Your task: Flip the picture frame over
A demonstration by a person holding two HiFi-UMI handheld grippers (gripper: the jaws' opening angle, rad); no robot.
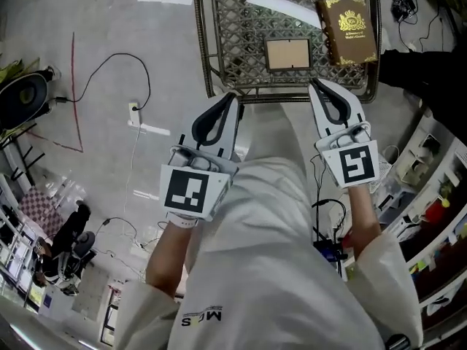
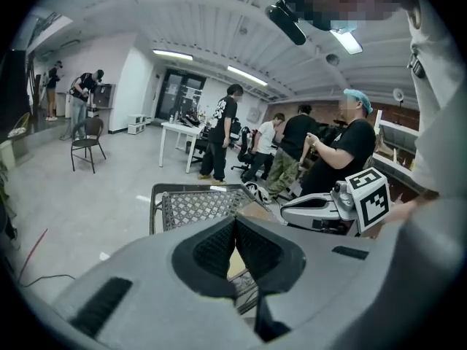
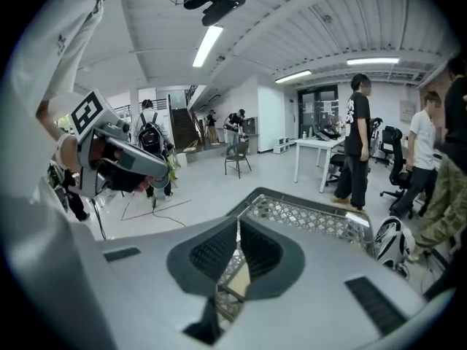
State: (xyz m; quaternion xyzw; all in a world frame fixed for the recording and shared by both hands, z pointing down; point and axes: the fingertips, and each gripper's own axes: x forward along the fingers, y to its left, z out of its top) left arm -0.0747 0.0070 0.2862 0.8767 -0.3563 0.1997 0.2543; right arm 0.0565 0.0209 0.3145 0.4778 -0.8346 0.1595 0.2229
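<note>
While the grey floor (image 1: 87,20) fills the left of the head view, a metal lattice table (image 1: 237,42) stands at the top centre, its dark rim running along the near edge. Below that rim, held out over the person's white clothing, are the two tools. The left gripper (image 1: 233,97) has its jaws pressed together with nothing between them, as its own view confirms. The right gripper (image 1: 313,86) is likewise closed and empty. Both tips lie just short of the table, so the near rim stands between them and the things on the mesh. A black cable (image 1: 120,55) loops across the floor to a white socket (image 1: 133,112), well apart from the table. A brown book (image 1: 346,29) with a gold crest on its cover lies tilted on the right part of the table. The picture frame (image 1: 288,55) lies flat on the mesh, near the front rim, just beside the book's lower left corner and roughly between the two gripper tips. It is a small rectangle with a thin pale-brown border around a dull beige panel; which face is uppermost cannot be told.
</note>
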